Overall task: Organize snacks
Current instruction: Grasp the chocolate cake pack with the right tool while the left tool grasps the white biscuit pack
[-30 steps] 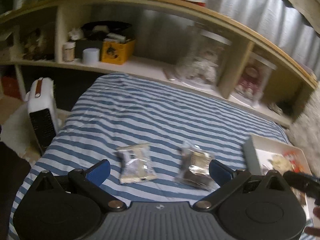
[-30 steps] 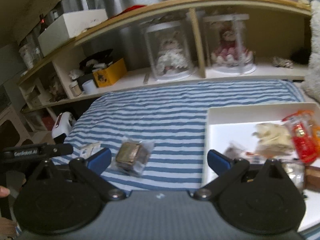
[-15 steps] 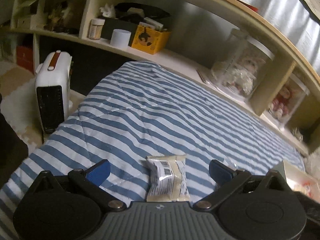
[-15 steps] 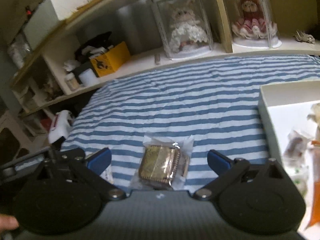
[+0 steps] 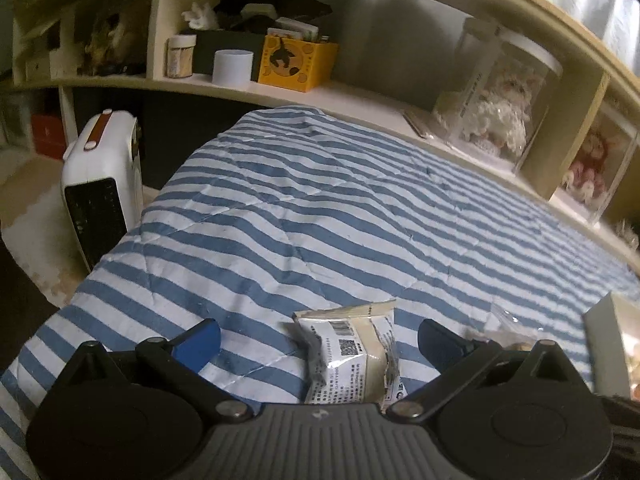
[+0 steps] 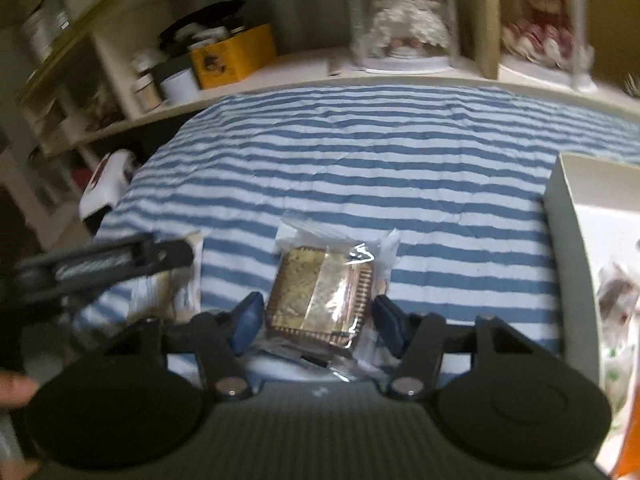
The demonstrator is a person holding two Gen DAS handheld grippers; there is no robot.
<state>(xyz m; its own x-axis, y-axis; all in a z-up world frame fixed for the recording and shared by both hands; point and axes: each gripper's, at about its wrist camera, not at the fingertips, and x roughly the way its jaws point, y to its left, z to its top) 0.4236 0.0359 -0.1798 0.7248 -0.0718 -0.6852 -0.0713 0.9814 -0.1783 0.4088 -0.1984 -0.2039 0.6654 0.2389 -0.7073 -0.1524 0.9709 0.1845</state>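
Note:
A cream snack packet [image 5: 352, 356] with a barcode lies on the striped bedcover [image 5: 320, 208]. My left gripper [image 5: 320, 340] is open wide, one finger on each side of the packet and neither touching it. In the right wrist view, a clear packet with a brown square biscuit [image 6: 320, 292] sits between the blue fingertips of my right gripper [image 6: 316, 320], which have drawn in against its wrapper. There the left gripper's dark body [image 6: 100, 264] hovers over the cream packet [image 6: 172, 292]. A white box [image 6: 560, 208] holding several snacks stands at the right.
A white heater [image 5: 100, 184] stands on the floor beside the bed's left edge. Behind the bed, a shelf carries a yellow box [image 5: 296, 64], a white cup [image 5: 232, 66] and dolls in clear cases [image 5: 496, 112]. A person's fingers [image 6: 12, 384] show at the lower left.
Both grippers have moved down and forward over their packets. The right gripper's fingers have narrowed from wide open onto the biscuit packet. The left gripper stays wide open.

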